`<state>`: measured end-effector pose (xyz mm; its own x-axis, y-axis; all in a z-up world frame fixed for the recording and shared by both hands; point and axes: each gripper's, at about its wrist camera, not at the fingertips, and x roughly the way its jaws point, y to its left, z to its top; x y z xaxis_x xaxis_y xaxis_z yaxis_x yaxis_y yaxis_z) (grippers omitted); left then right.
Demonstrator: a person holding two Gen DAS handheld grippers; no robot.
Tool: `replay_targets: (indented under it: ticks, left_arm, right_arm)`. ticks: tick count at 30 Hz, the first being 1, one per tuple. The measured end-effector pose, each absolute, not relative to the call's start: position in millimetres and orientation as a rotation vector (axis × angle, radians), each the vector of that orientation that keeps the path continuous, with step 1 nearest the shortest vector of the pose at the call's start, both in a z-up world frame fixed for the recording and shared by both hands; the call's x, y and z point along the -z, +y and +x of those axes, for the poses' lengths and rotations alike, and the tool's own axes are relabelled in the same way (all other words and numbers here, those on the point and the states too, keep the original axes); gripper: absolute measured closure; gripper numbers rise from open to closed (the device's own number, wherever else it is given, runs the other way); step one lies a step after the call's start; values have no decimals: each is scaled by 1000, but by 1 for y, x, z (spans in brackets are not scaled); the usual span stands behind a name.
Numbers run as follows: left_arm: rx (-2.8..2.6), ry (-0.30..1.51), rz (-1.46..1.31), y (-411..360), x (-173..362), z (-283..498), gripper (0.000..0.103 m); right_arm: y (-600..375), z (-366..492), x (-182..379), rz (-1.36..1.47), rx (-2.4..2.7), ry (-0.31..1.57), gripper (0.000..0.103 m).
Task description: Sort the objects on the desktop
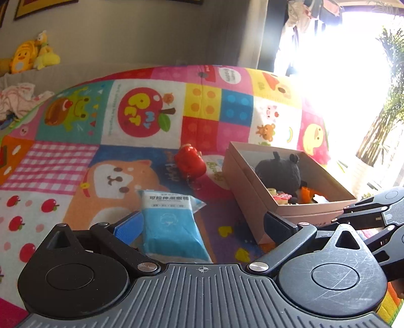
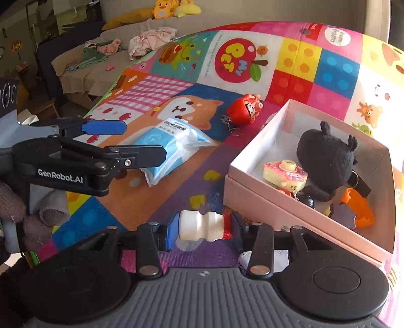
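My right gripper (image 2: 204, 227) is shut on a small white bottle (image 2: 199, 225) with a red cap, held sideways just left of the pink box (image 2: 265, 199). The box holds a black plush (image 2: 325, 161), a camera toy (image 2: 285, 174) and an orange piece (image 2: 358, 209). My left gripper (image 1: 202, 224) stands open over a blue-and-white packet (image 1: 166, 227), which lies on the mat close to its blue left pad (image 1: 126, 227). Seen in the right wrist view, the left gripper (image 2: 144, 140) hangs at the packet (image 2: 171, 141). A red doll keychain (image 1: 189, 161) lies beyond it.
A colourful play mat (image 1: 75, 161) covers the surface. The open box (image 1: 250, 181) stands right of the packet, with the right gripper's linkage (image 1: 373, 214) beside it. A sofa with clothes (image 2: 149, 40) and yellow plush toys (image 2: 164, 10) sits behind the mat. Bright window glare fills the far right.
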<state>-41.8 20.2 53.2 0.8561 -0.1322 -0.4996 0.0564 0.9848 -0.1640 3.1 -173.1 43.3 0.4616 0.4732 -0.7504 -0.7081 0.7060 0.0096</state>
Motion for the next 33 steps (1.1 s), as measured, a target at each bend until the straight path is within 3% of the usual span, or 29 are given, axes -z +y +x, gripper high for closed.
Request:
replay_targets:
  ticks: [4,16,24,28,33]
  left_arm:
    - [127,567,-111,7,-50,-42,0]
    - [267,623,29,-34,-39,-46,0]
    - [340,662,86,-64,-26,-39,0]
    - [325,659,70,-62,-27,-32,0]
    - [289,665,43,-50,-25,-28,0]
  right_arm:
    - [-180,2,-27,-328,-688,790,59]
    - [-285,-3,-79,-137,-449,608,29]
    - [-302,14,-42,-262,-276,651,31]
    - [-290,25,-27,-311,-294,665,45]
    - [-264,41,-23,-376,-330,657,43]
